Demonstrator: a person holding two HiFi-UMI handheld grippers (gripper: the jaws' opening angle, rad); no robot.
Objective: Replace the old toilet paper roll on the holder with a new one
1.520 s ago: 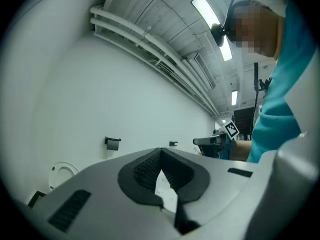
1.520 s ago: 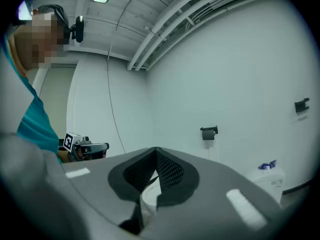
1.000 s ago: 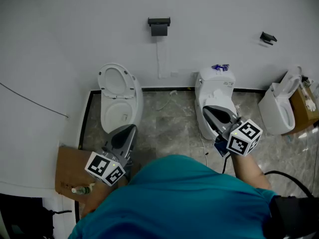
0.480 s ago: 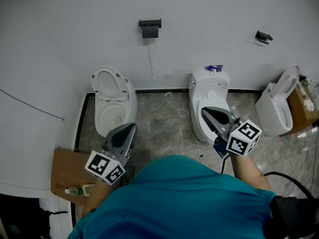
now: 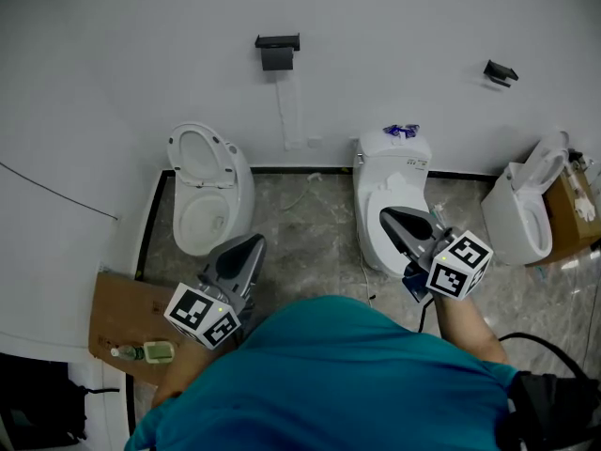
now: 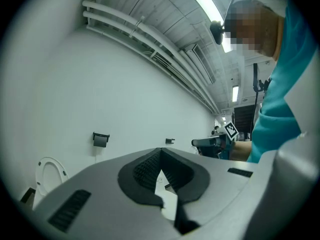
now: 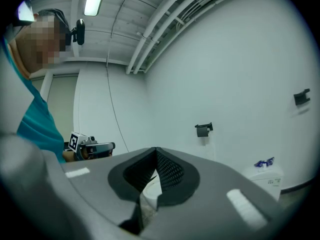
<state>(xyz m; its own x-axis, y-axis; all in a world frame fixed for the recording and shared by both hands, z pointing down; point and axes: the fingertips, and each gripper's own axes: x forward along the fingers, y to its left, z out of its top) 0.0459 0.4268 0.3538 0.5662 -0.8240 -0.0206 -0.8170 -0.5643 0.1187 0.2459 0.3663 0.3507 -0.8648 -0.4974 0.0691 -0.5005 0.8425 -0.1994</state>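
Both claws closed and empty: left claw (image 5: 254, 242) and right claw (image 5: 388, 216) point level at the far wall. The holder (image 5: 277, 51) is mounted there, well apart, with a paper strip (image 5: 283, 101) hanging below it. Looks like the approach step. Next: close in and open a claw for the old roll, too small to make out.

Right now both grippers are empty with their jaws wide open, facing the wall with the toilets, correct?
Not open: left gripper and right gripper have jaws shut, seen in each gripper view. They are empty and face the wall with the toilets.
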